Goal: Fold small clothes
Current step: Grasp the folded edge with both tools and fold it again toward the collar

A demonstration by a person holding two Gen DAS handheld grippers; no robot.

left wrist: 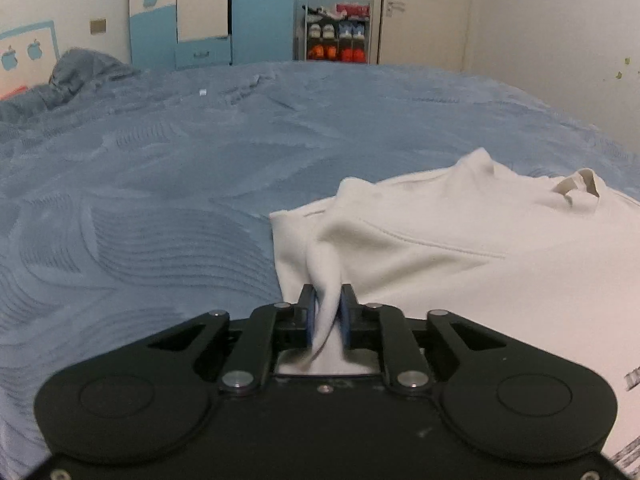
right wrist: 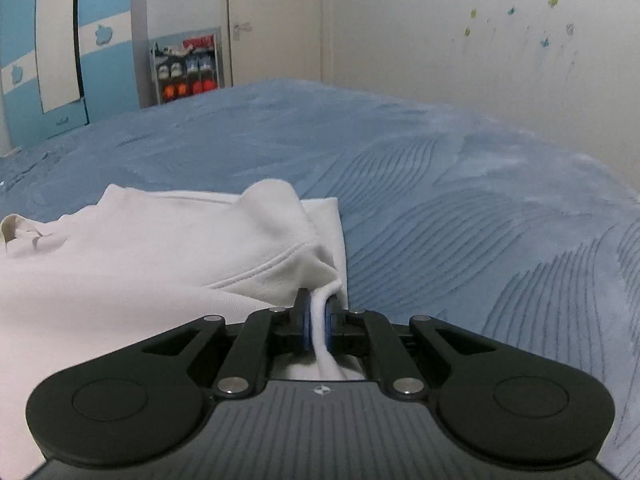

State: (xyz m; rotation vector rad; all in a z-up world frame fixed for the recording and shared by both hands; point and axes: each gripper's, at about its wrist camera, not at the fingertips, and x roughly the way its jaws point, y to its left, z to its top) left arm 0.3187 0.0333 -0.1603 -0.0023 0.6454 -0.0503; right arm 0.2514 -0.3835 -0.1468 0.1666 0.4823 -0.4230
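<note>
- I judge the fold as under way rather than finished: the white sweatshirt (left wrist: 460,240) lies spread across the blue bedspread (left wrist: 160,200), and both of my grippers have hold of it.
- What looks done: the sleeves seem already turned in, since in both wrist views a straight folded edge runs along the garment's outer side under the shoulder I am lifting. I cannot tell how the near hem lies; it is out of view.
- What is left, by my reckoning: carrying the two gripped shoulder parts over the body, laying them flat, and smoothing the bundle.
- My left gripper (left wrist: 329,312) is clamped on a bunched ridge of white fabric at the sweatshirt's left edge; the cloth runs up between the blue pads and back under the gripper body.
- My right gripper (right wrist: 317,320) is likewise clenched on a pinch of the sweatshirt (right wrist: 140,260) at its right edge, just below the shoulder seam.
- The garment stretches between the two grippers, with its collar (left wrist: 576,190) at the far side, well apart from both grips and standing slightly raised.
- Beyond the bed, a shoe rack (left wrist: 336,32) stands against the far wall, clear of the work.
</note>
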